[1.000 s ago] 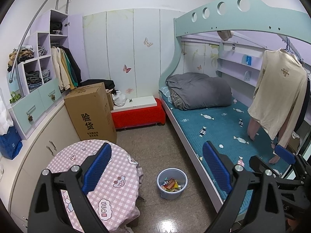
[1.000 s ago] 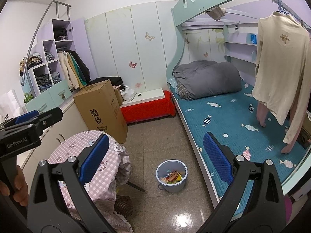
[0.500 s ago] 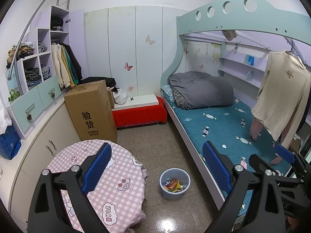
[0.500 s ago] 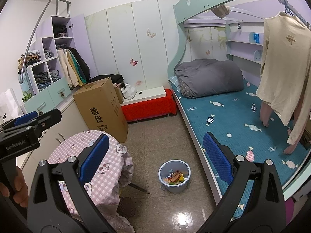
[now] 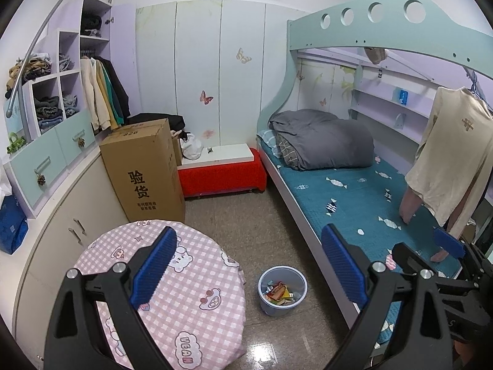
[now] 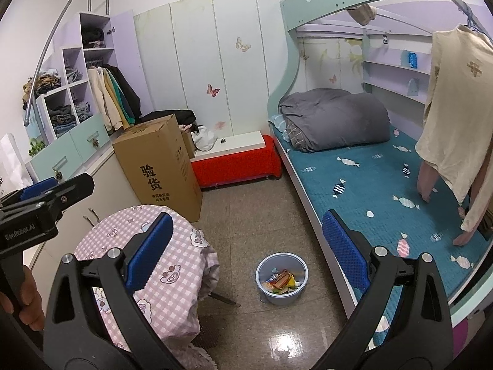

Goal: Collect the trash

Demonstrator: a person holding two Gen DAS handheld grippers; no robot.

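We see the pale blue trash bin on the tiled floor, wrappers inside, between the pink checked table at nine o'clock and the teal bed at three. Our left gripper and right gripper hang high above it, level, jaws spread wide, holding nothing.

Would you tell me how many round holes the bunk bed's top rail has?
4 holes in a row on the rail: the leftmost, the next, the third and the rightmost. The right wrist view cuts some off.
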